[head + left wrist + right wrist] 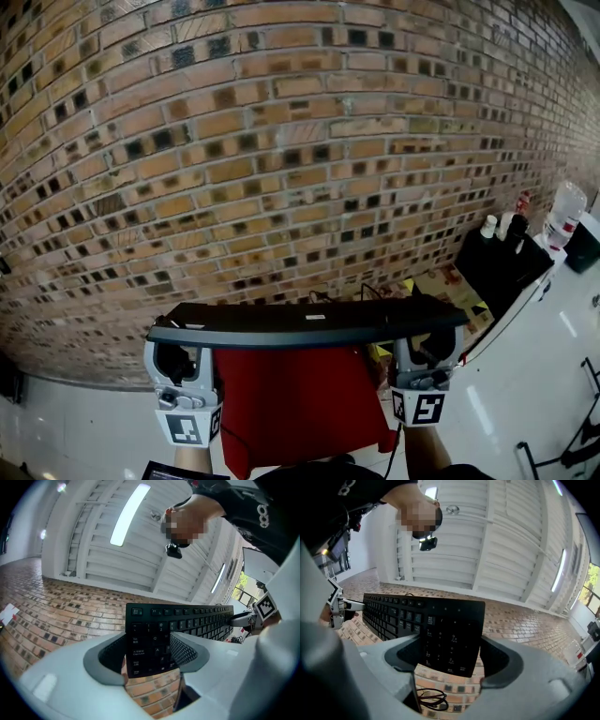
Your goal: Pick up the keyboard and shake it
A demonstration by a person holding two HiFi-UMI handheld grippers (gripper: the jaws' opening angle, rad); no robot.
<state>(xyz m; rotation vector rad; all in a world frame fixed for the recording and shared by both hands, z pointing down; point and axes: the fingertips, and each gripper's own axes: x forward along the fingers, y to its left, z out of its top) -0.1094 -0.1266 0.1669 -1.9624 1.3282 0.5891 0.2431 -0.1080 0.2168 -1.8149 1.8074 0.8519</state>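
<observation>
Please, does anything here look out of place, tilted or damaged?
Nothing looks damaged. The only unusual thing is the keyboard: it is in the air before the brick surface, clamped at its ends by the left gripper and right gripper, tipped with its keys toward the person.

Bright ceiling light strips point(129, 515) give even light. All views bend strongly at the edges, with dark corners.
</observation>
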